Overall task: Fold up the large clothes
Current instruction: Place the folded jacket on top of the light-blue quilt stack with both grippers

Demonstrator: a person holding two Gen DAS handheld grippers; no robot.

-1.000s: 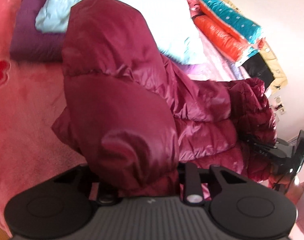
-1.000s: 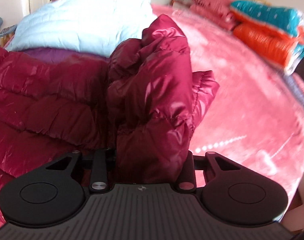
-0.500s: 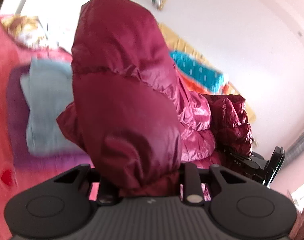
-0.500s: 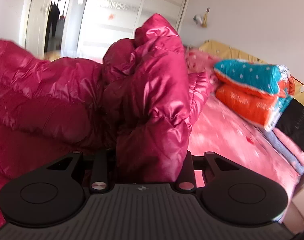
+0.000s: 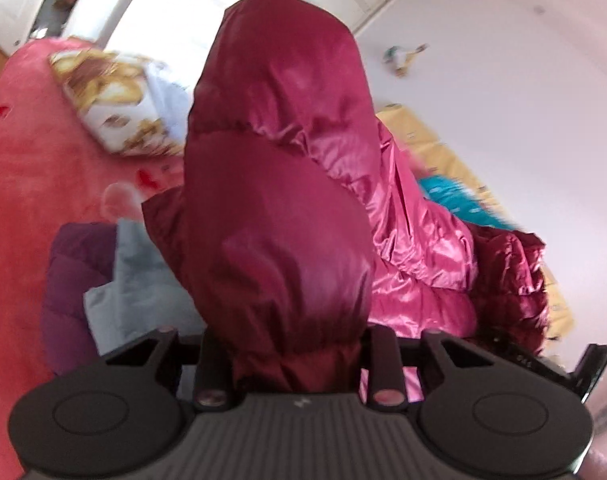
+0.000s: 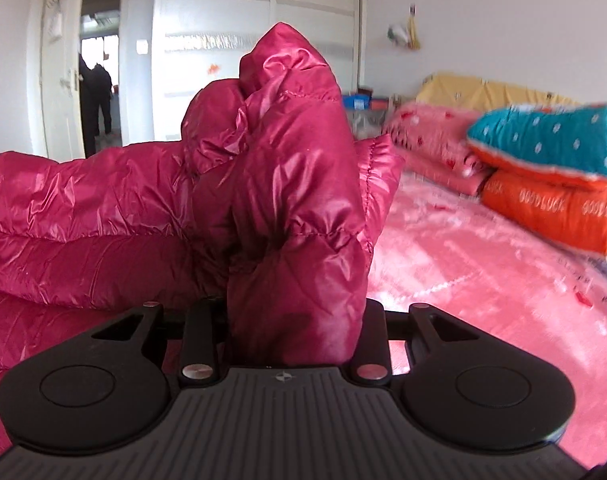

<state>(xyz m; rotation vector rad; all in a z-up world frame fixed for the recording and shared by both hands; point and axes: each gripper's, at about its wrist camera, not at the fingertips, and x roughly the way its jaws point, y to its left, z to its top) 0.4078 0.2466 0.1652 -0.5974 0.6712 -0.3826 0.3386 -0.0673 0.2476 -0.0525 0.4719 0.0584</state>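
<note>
Left wrist, maroon jacket bunched between tool fingers

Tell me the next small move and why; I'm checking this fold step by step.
Probably carry the jacket across and lower it onto the bed. Left gripper and right gripper each clamp a bunch of it, and it hangs raised and unfolded between them, above the pink cover.

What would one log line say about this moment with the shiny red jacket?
left tool: shut on shiny maroon puffer jacket | right tool: shut on same jacket | jacket: bunched between both | below: pink bedspread
</note>
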